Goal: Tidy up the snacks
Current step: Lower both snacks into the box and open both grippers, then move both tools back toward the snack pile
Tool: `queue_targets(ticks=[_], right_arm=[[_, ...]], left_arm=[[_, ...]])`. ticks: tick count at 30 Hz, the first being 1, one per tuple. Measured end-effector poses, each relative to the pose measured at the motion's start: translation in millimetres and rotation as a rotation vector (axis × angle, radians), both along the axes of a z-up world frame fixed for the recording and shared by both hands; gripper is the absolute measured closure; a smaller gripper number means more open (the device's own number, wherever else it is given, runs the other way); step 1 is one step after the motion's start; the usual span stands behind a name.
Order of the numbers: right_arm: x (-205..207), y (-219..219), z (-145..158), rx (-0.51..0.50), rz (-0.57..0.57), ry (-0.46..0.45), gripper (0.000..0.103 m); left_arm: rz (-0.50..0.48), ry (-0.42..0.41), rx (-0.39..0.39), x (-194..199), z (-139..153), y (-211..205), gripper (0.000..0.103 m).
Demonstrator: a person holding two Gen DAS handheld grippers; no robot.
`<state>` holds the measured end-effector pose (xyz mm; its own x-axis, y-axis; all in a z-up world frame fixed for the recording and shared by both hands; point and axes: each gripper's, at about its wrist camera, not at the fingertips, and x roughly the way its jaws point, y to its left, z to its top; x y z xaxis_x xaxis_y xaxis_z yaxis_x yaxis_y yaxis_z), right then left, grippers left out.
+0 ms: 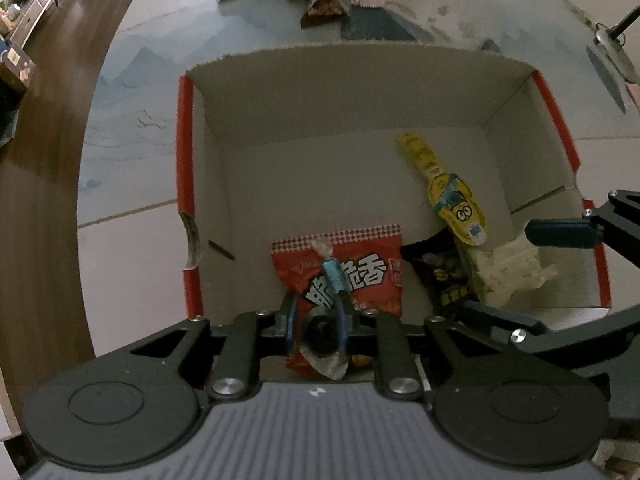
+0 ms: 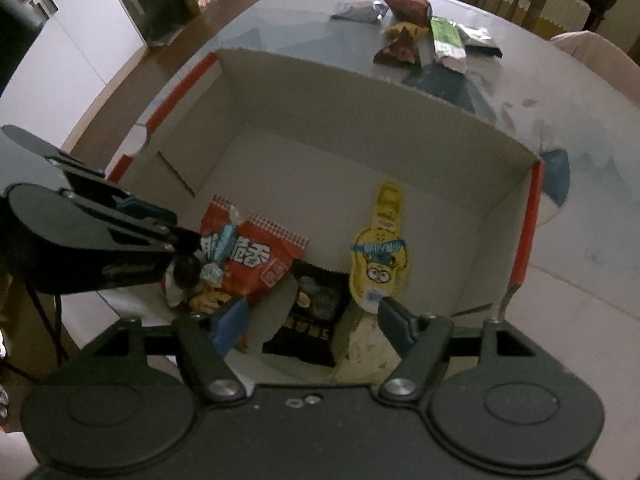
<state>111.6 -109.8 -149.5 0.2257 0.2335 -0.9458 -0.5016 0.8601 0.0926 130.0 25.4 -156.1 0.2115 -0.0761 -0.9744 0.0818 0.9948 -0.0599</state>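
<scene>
Loose packets [image 1: 320, 4] at worktop's far edge judged light, crinkly, slippery; best pinched at sealed ends. Left hand-held gripper [image 1: 318, 320] clenched on small wrapped candy [image 1: 332, 276]; right hand-held gripper [image 2: 312, 320] released.

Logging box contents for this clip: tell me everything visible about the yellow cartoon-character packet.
The yellow packet is a glossy, flat, bottle-shaped sachet printed with a goggle-eyed cartoon figure and a blue band. It lies flat on the floor of the cardboard box, narrow neck toward the far wall, wide end overlapping a black snack bag. No fingers touch it.
</scene>
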Motion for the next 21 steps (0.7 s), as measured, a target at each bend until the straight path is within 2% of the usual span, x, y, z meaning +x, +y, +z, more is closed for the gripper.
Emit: queue_targets(ticks=[4,13,15,17,21], right_arm=[[-0.6,-3.6,12.4,0.016,-0.008,-0.022,0.027],[1.1,-18.4,49.6,0.078,-0.036,-0.091,0.020],[2.1,-23.3,59.5,0.095,-0.038,-0.108,0.018],[2.5,-27.0,68.3,0.102,-0.043,-0.129,0.015],[9.5,-37.0,85.4,0.120,-0.054,-0.167,0.011]], left_arm=[[-0.003,-0.035,-0.013,-3.4,13.7,1.9,0.075],[-0.004,-0.132,-0.018,-6.7,47.5,4.6,0.071],[-0.002,-0.164,-0.016,-6.5,56.8,4.5,0.056],[0.005,-0.201,-0.021,-6.3,66.7,4.7,0.047],[0.008,-0.239,-0.026,-1.5,82.3,3.2,0.045]])
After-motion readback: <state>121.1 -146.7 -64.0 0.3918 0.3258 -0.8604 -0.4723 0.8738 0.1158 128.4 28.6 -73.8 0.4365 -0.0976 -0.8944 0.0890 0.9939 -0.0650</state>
